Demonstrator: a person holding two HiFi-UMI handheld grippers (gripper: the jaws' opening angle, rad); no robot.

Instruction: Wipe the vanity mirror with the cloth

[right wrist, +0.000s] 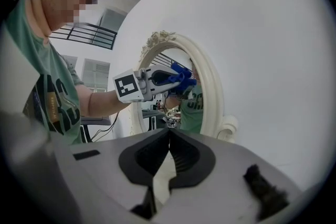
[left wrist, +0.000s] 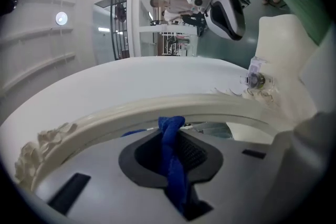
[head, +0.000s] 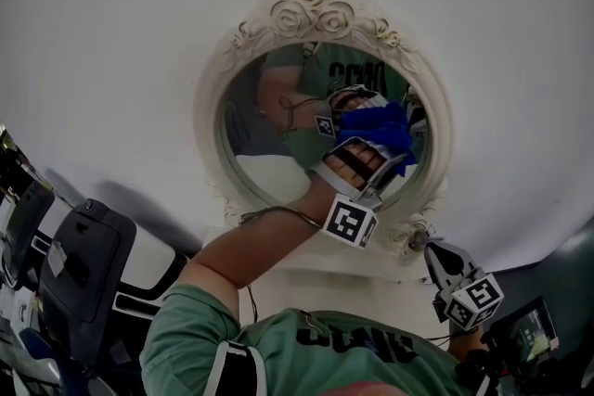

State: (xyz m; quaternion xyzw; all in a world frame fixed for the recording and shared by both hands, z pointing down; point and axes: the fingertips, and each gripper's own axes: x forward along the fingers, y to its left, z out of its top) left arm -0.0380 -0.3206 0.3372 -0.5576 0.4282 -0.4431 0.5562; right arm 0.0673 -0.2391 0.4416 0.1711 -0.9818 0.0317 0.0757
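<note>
An oval vanity mirror (head: 269, 134) in an ornate white frame (head: 316, 6) with moulded roses stands against a white wall. My left gripper (head: 390, 155) is raised to the right part of the glass, shut on a bunched blue cloth (head: 379, 127) that presses on the mirror. In the left gripper view the cloth (left wrist: 171, 162) runs between the jaws, just under the frame's curved rim (left wrist: 131, 113). My right gripper (head: 432, 255) hangs below the frame's lower right, shut and holding nothing. The right gripper view shows its shut jaws (right wrist: 169, 132), the mirror (right wrist: 185, 107), the left gripper (right wrist: 157, 80) and the cloth (right wrist: 181, 76).
The mirror's white base (head: 316, 269) is below the glass. A dark padded chair or machine (head: 83, 260) stands at the lower left. A small dark device with a screen (head: 527, 329) is at the lower right. The person's arm (head: 251, 246) reaches up across the base.
</note>
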